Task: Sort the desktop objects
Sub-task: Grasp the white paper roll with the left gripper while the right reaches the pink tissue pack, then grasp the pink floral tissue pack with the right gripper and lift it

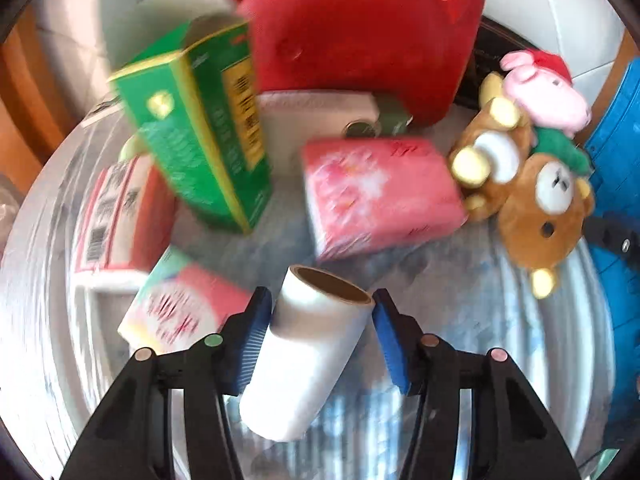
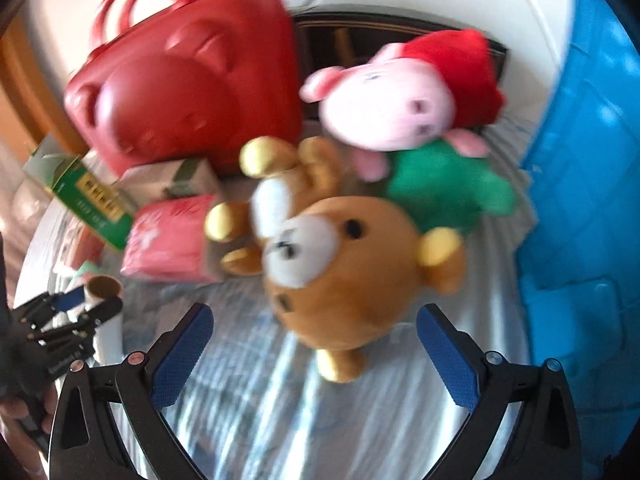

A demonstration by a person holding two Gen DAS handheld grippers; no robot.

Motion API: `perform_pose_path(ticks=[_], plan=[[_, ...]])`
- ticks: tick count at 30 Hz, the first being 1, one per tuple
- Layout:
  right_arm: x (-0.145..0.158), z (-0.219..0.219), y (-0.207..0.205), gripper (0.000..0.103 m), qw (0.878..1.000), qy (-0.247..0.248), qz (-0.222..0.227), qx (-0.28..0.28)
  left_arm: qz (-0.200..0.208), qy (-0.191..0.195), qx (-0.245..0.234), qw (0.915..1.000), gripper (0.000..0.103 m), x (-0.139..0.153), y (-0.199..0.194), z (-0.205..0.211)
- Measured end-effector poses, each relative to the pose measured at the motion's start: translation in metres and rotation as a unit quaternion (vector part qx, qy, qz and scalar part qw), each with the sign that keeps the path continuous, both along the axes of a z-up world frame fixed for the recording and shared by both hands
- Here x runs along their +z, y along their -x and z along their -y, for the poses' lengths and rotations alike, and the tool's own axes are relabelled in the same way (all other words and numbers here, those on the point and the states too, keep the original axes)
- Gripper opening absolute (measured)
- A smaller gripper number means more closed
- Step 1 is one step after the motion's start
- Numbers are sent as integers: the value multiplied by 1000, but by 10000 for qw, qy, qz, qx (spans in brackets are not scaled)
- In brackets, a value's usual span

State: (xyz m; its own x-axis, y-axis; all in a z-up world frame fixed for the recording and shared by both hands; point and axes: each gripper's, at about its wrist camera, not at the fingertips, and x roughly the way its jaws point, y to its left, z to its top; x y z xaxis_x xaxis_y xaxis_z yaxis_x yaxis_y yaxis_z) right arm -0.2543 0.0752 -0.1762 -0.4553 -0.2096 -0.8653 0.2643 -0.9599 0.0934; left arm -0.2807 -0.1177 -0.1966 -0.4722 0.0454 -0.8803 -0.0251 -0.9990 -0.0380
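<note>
A white roll with a brown cardboard core (image 1: 308, 356) lies tilted between the blue pads of my left gripper (image 1: 322, 294), which is shut on it just above the table. In the right wrist view that gripper (image 2: 86, 304) appears at the far left with the roll (image 2: 102, 286) in it. My right gripper (image 2: 316, 312) stands open. The head of a brown bear plush (image 2: 344, 264) lies between its fingertips without touching either pad. A pink pig plush with a red hat (image 2: 392, 108) and a green plush (image 2: 444, 184) rest behind the bear.
A red handbag (image 1: 360, 40) stands at the back. An open green box (image 1: 200, 128), a pink tissue pack (image 1: 376, 196), a red-and-white box (image 1: 120, 216) and a pink-green pack (image 1: 188, 308) crowd the left. A blue crate (image 2: 592, 200) borders the right of the plastic-covered table (image 2: 256, 400).
</note>
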Motion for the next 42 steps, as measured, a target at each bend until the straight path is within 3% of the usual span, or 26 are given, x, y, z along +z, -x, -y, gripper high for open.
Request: perform_pose_path(ticks=[2, 5, 6, 7, 9, 10, 16, 19, 22, 26, 31, 36, 40, 42], plan=[[-3, 18, 0, 103, 9997, 42, 34, 246, 147, 102, 166, 9997, 51, -7, -1, 9], [-4, 46, 4, 101, 9983, 25, -38, 585, 39, -4, 290, 9996, 51, -4, -6, 25], [-4, 55, 7, 90, 9975, -7, -66, 701, 13, -39, 321, 9995, 51, -3, -5, 29], [-5, 67, 12, 72, 9963, -33, -94, 859, 6, -54, 332, 9994, 52, -3, -3, 30], [-9, 85, 23, 55, 9941, -30, -50, 1079, -12, 40, 340, 9994, 54, -8, 1, 28], [-11, 95, 31, 54, 9933, -34, -34, 1155, -47, 143, 315, 9994, 54, -10, 1, 26], [-34, 142, 87, 54, 9905, -88, -17, 1372, -100, 112, 323, 9994, 54, -17, 1, 30], [-61, 156, 105, 56, 9865, -194, 509, 1543, -53, -42, 395, 9992, 54, -14, 3, 36], [-61, 149, 86, 55, 9787, 69, 933, 1830, 9, -192, 442, 9988, 54, -11, 1, 41], [-60, 131, 37, 56, 9731, 112, 1141, 1996, 176, -352, 515, 9979, 54, -9, -18, 43], [-56, 115, -1, 79, 9749, -91, 1039, 1968, 298, -96, 355, 9989, 62, -14, -43, 30], [-55, 127, -23, 91, 9736, -314, 847, 2097, 295, 269, 158, 9991, 62, -21, -35, 24], [-54, 141, -23, 93, 9694, -551, 800, 2256, 460, 256, 49, 9986, 62, -28, -33, 19], [-62, 154, -17, 96, 9645, -607, 977, 2379, 657, 156, 125, 9976, 54, -38, -31, 24]])
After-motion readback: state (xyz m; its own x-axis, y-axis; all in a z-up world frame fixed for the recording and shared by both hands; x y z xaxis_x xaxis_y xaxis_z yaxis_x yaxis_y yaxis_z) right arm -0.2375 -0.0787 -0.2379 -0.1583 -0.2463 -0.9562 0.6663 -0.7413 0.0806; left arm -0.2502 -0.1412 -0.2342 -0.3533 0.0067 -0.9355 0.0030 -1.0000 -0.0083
